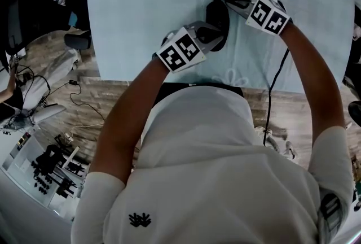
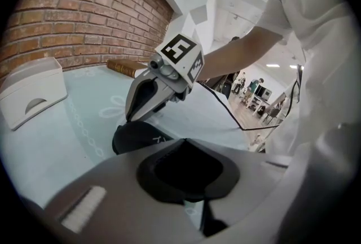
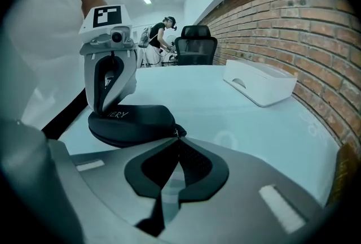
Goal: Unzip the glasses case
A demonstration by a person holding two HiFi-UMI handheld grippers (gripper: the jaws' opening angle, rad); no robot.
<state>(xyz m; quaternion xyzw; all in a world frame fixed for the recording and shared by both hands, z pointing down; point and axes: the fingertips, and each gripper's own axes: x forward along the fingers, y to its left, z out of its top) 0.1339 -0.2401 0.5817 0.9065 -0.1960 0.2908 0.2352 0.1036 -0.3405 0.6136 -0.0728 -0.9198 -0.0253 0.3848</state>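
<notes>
Little of the unzipping looks done: the black glasses case (image 1: 218,18) lies closed on the pale bench (image 1: 141,11) at upper centre of the head view; left tongs (image 2: 185,144) clamp one end; right tongs (image 3: 178,140) pinch the zipper pull (image 3: 177,131), the whole run seemingly left.

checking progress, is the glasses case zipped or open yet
Zipped shut: in the right gripper view the glasses case shows no gap along its seam, and the zipper pull sits at its near end.
</notes>
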